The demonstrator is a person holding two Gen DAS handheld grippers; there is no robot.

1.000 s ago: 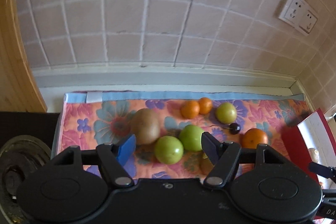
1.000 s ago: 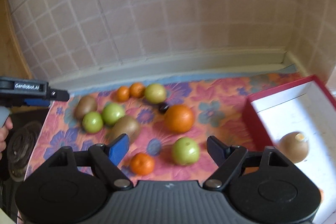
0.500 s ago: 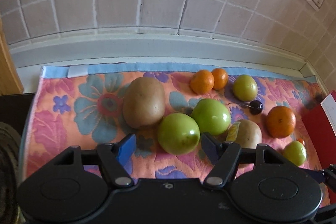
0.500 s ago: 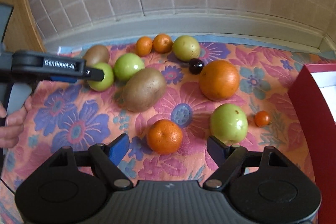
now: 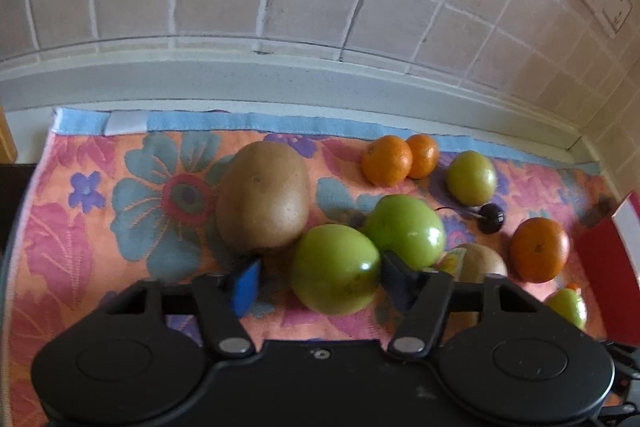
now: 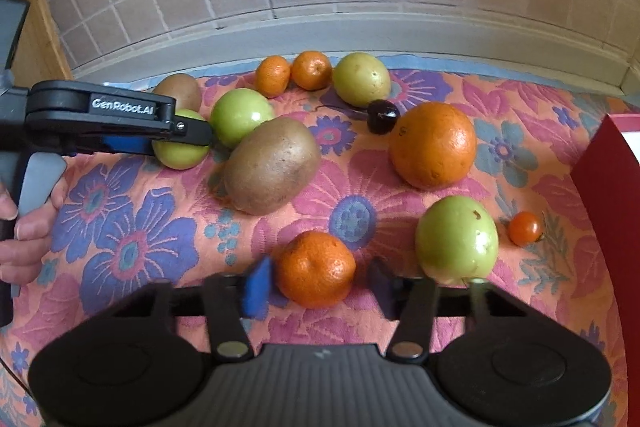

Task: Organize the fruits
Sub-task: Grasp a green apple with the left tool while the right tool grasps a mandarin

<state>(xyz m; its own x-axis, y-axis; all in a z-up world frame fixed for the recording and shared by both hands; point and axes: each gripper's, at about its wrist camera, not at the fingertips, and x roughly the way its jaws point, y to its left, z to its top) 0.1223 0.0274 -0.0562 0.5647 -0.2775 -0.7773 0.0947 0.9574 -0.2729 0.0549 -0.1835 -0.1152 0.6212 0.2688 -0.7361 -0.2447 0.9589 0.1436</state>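
Beige wall tiles with pale grout rise behind your counter, and a quilted floral mat (image 6: pixel 120 211) in orange, pink and blue lies under every fruit. At the right edge a red box (image 6: pixel 608 187) is cut off, so you cannot see what it holds. Your left hand (image 6: pixel 24 227) shows only partly at the frame's side.

Your left gripper (image 5: pixel 318 277) is spread around a smooth, glossy green apple (image 5: pixel 335 269); the right pad (image 5: pixel 394 277) sits right against its skin, the blue left pad (image 5: pixel 245 283) stands a little apart. From the right wrist view, that gripper's body hides much of the apple. A half second ago this apple lay just ahead of the fingertips; now it sits between them. A second green apple (image 5: pixel 405 231) touches it behind, and a matte, speckled brown fruit (image 5: pixel 263 195) lies just beside it on the left.

Your right gripper (image 6: pixel 316 287) is also spread, flanking a dimpled mandarin (image 6: pixel 316 269). Its fingers are blurred, so you cannot tell whether either pad touches the peel. The pads stand closer together than a half second ago. Just right of it rests another green apple (image 6: pixel 457 241), with a tiny red tomato (image 6: pixel 525 227) nearby.
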